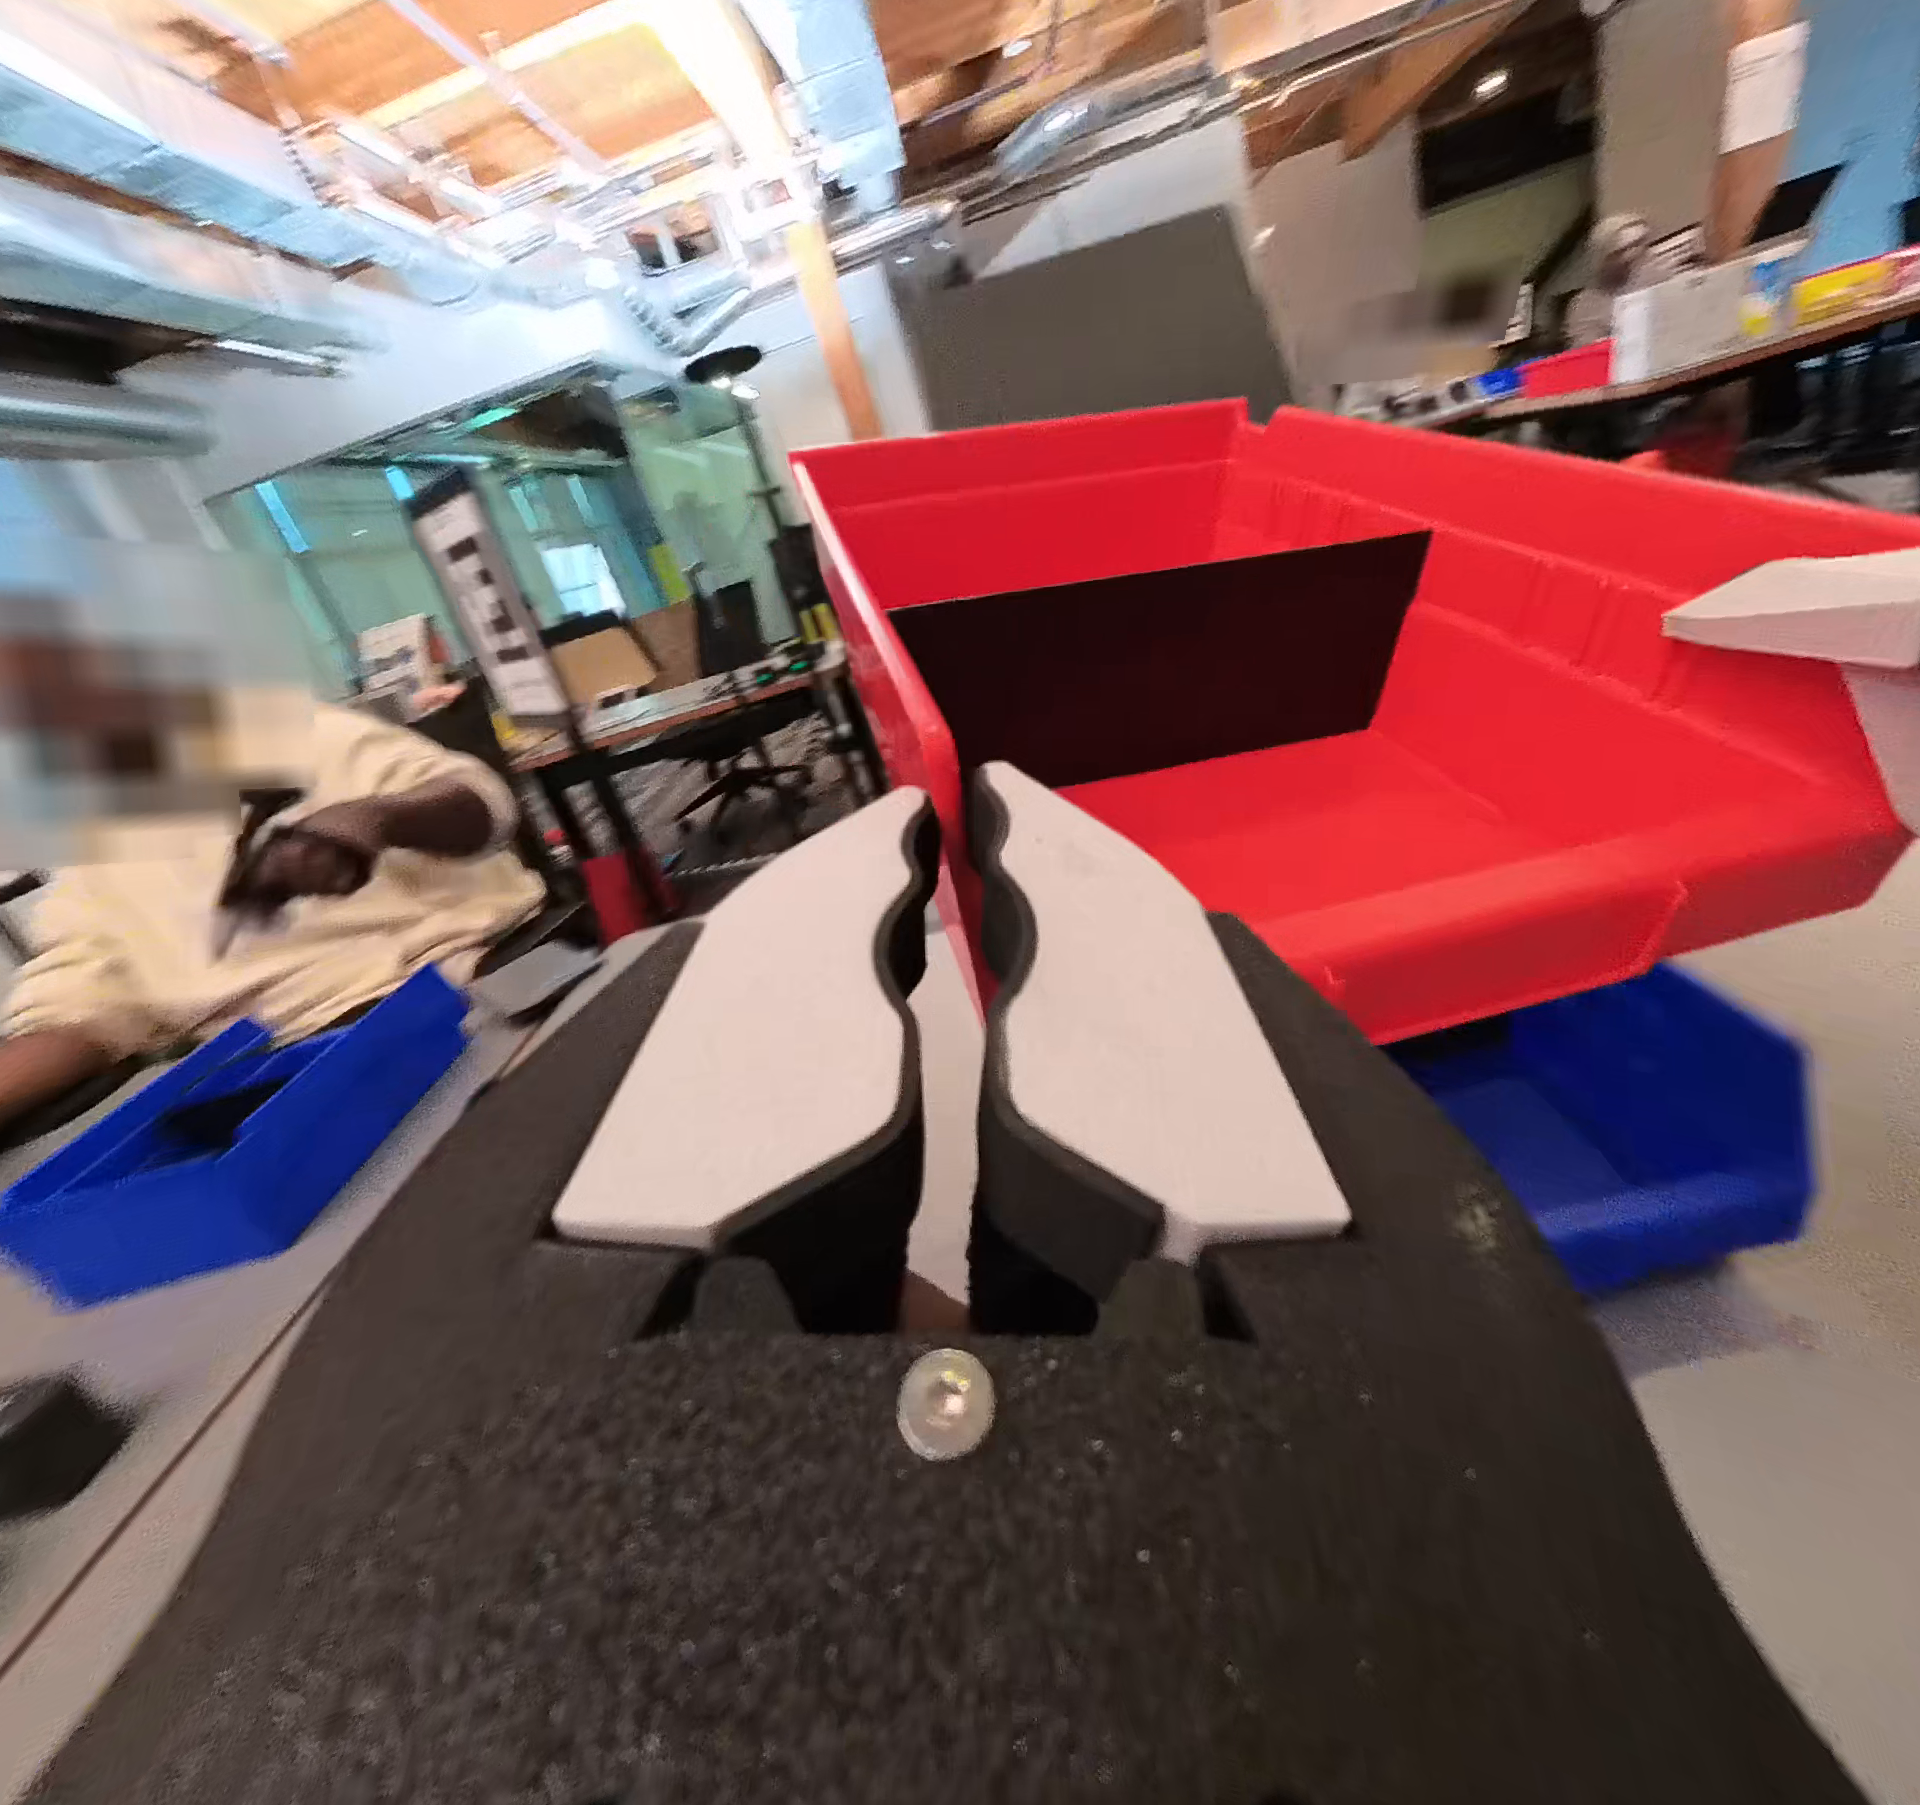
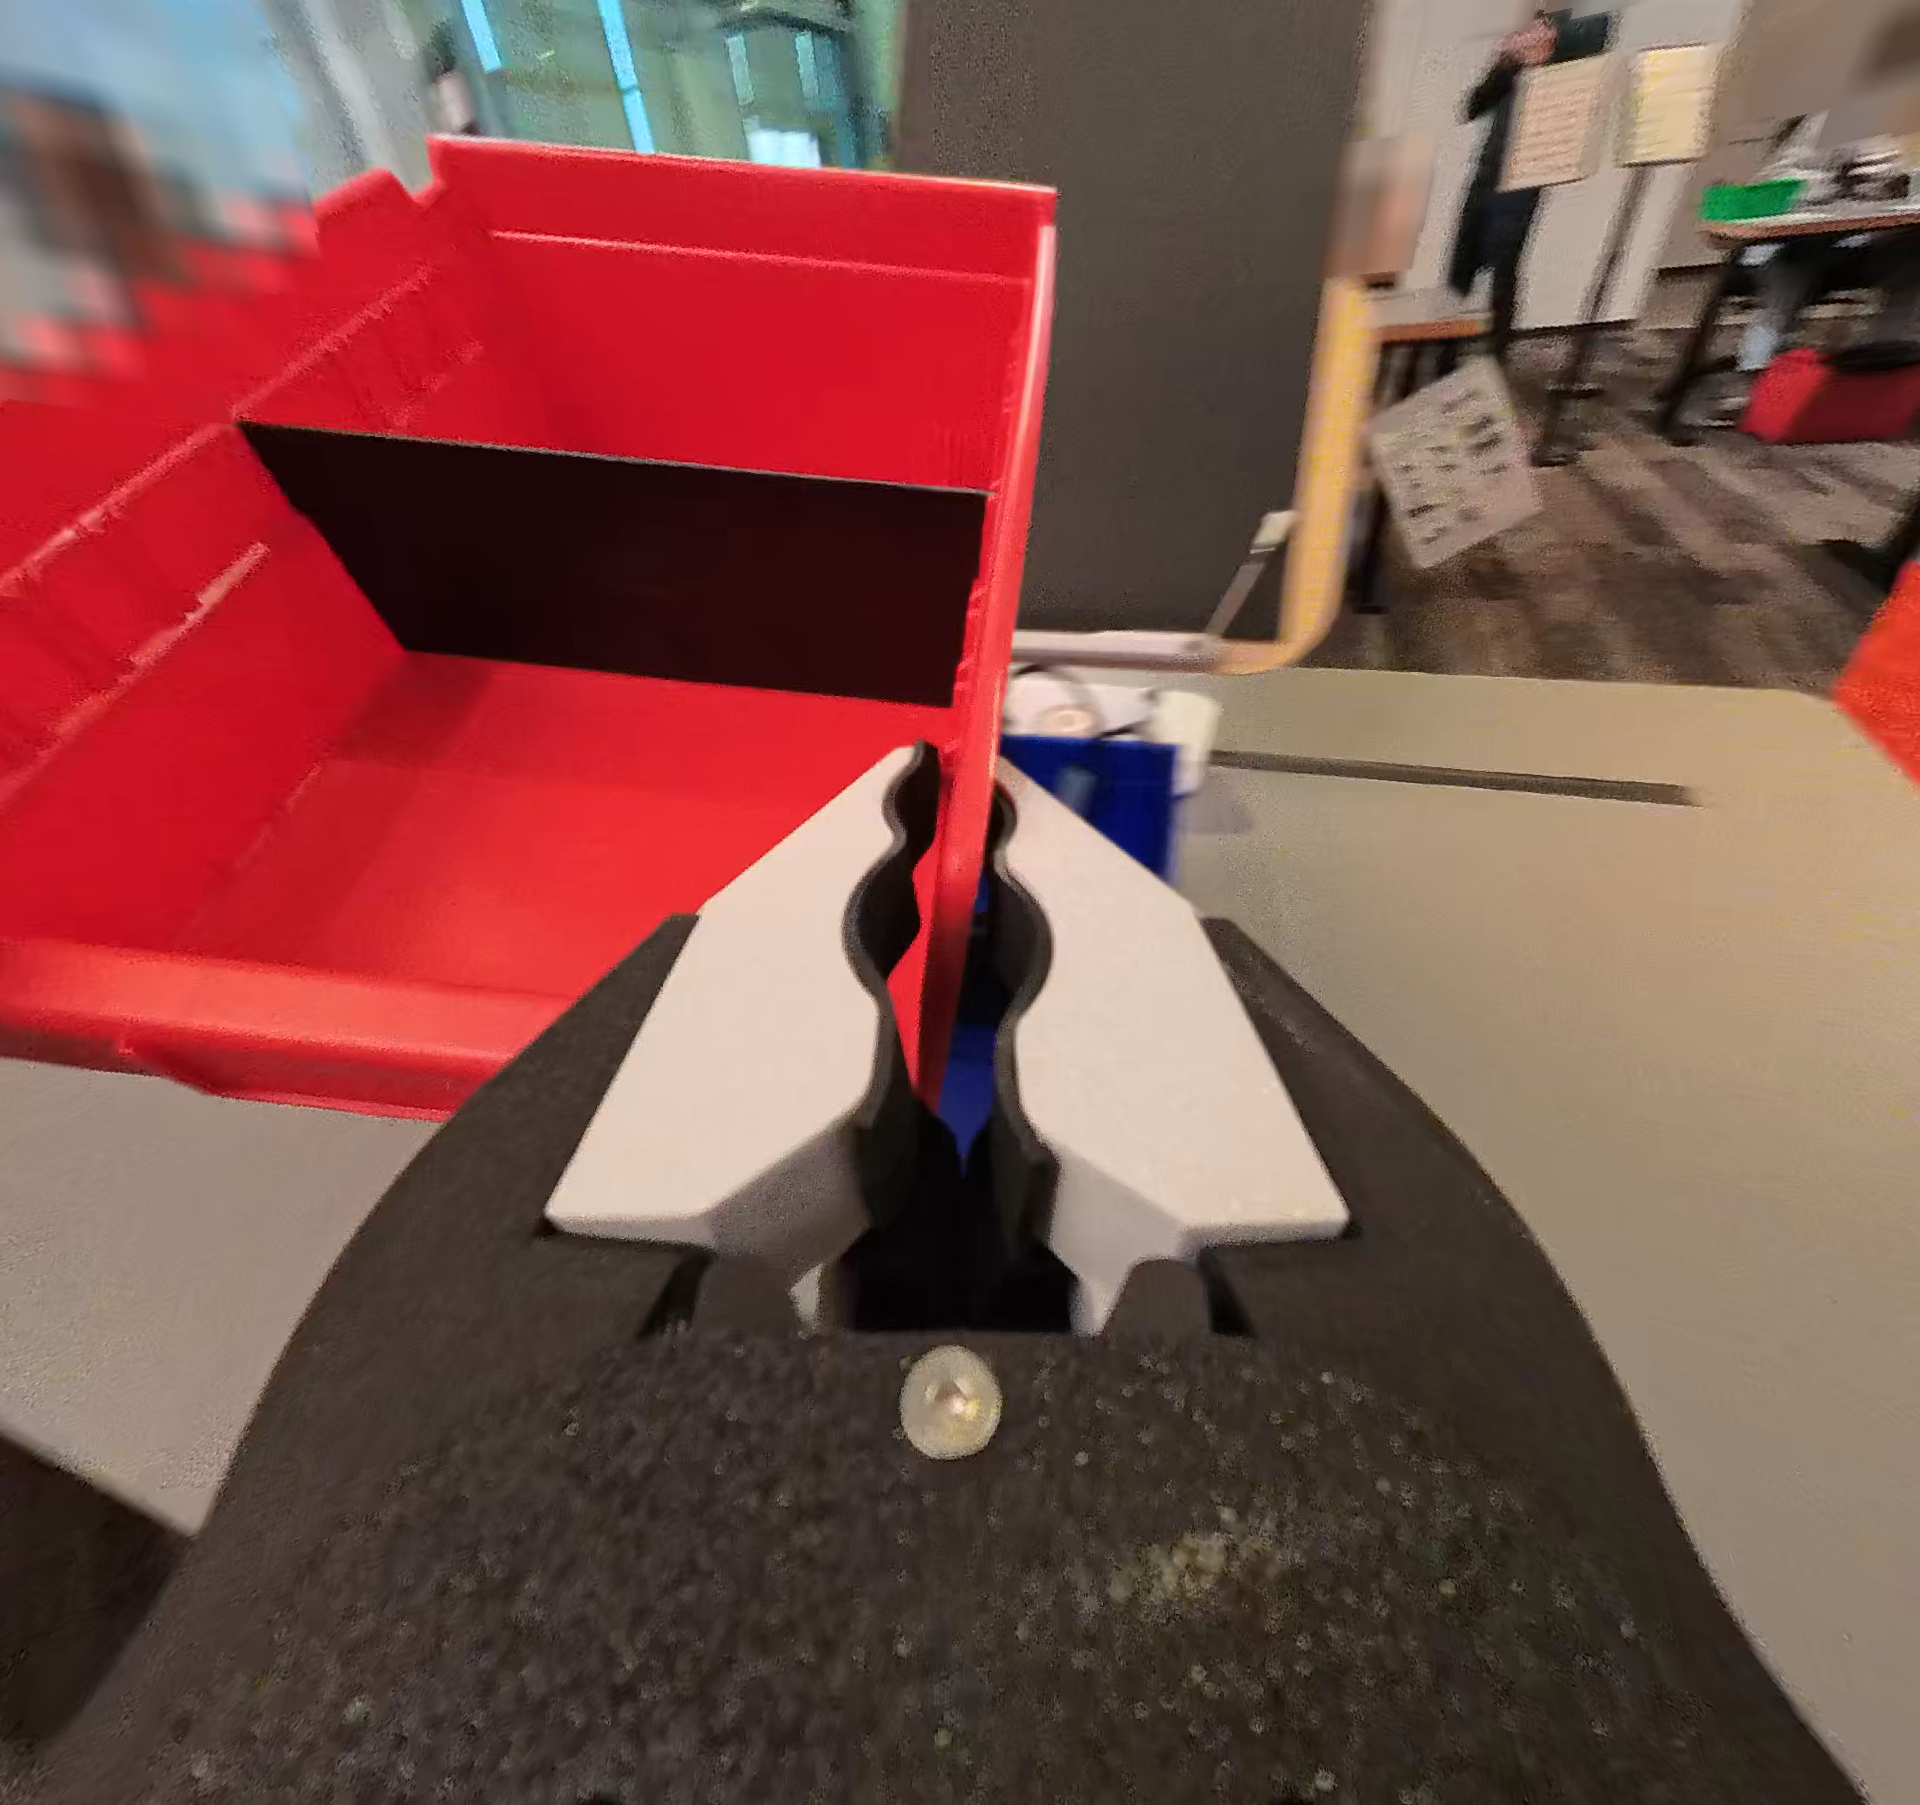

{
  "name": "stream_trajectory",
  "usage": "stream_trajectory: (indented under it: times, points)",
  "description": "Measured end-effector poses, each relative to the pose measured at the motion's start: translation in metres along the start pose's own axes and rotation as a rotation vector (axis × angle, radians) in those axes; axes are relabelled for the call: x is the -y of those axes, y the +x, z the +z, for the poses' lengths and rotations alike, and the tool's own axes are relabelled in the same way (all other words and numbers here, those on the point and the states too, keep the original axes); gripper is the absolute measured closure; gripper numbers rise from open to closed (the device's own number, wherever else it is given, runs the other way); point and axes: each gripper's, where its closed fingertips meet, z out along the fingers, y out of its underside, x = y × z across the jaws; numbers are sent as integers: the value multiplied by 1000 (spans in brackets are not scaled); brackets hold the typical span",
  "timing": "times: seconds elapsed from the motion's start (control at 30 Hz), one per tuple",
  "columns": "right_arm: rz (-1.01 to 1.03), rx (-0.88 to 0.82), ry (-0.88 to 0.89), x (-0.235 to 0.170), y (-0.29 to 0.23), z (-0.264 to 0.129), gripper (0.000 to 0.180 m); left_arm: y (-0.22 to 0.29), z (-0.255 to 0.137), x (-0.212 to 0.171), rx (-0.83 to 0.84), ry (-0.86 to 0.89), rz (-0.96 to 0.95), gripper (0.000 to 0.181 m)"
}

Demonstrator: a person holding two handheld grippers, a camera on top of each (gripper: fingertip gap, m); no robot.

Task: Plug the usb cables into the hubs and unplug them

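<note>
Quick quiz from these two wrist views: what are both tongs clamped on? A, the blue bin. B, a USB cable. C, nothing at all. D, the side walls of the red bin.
D: the left tongs pinch one side wall of the red bin, and the right tongs pinch its opposite wall; no cable shows.

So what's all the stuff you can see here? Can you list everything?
red bin: one, red, lifted above the table, empty in front of the divider, each side wall pinched by tongs
divider: one, black, standing across the inside of the red bin
blue bins: at least two, blue, on the table, one under the red bin, one to the left
table: one, grey, beneath everything
person: one, pale clothes, sitting at far left
USB cables and hubs: none in view
left tongs: grey fingers, closed on the bin's left wall
right tongs: grey fingers, closed on the bin's right wall
</note>
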Motion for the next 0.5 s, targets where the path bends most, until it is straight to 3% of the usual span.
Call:
stream_trajectory:
  times: [0.1,0.2,0.37,0.5]
  points:
    - [-23,-151,-24,10,95,-13,176,82,45,17,-125,2,-15,176]
    - [64,-200,-138,-11,182,-21,176,169,83,9,-234,-77,-75,177]
    - [118,-250,-349,-90,290,-25,174,293,112,-55,-349,-264,-168,176]
    - [95,-242,-369,-137,327,-19,175,341,108,-105,-363,-334,-184,176]
